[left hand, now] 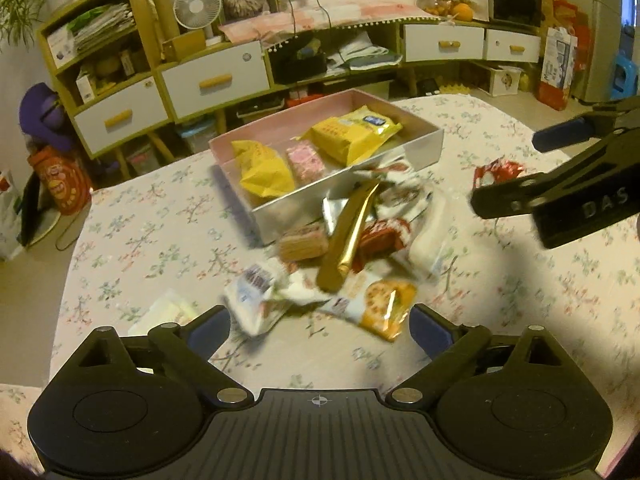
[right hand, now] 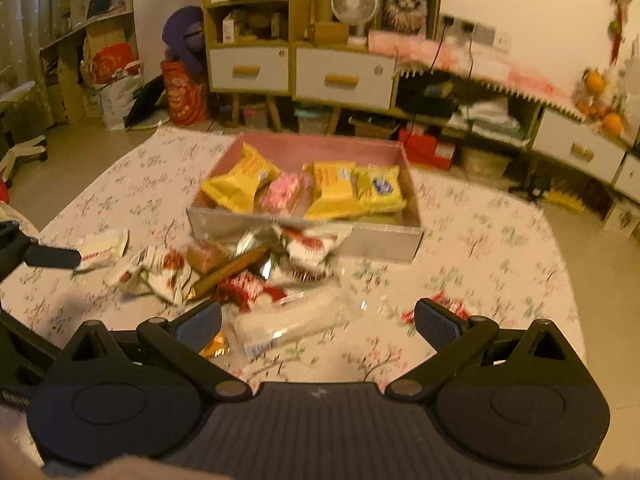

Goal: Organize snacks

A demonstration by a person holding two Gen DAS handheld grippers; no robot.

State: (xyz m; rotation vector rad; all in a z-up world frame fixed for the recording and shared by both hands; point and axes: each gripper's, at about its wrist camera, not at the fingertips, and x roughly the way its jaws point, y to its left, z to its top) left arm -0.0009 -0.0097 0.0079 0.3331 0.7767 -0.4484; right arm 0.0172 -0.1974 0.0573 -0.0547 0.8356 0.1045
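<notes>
You've boxed four snacks in the tray [left hand: 424, 148], the loose pile [left hand: 352, 248] waits, both jaws wide and empty.

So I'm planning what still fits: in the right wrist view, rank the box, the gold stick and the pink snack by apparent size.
Largest to smallest:
1. box
2. gold stick
3. pink snack, though it lies farther away, so this is unsure.
</notes>
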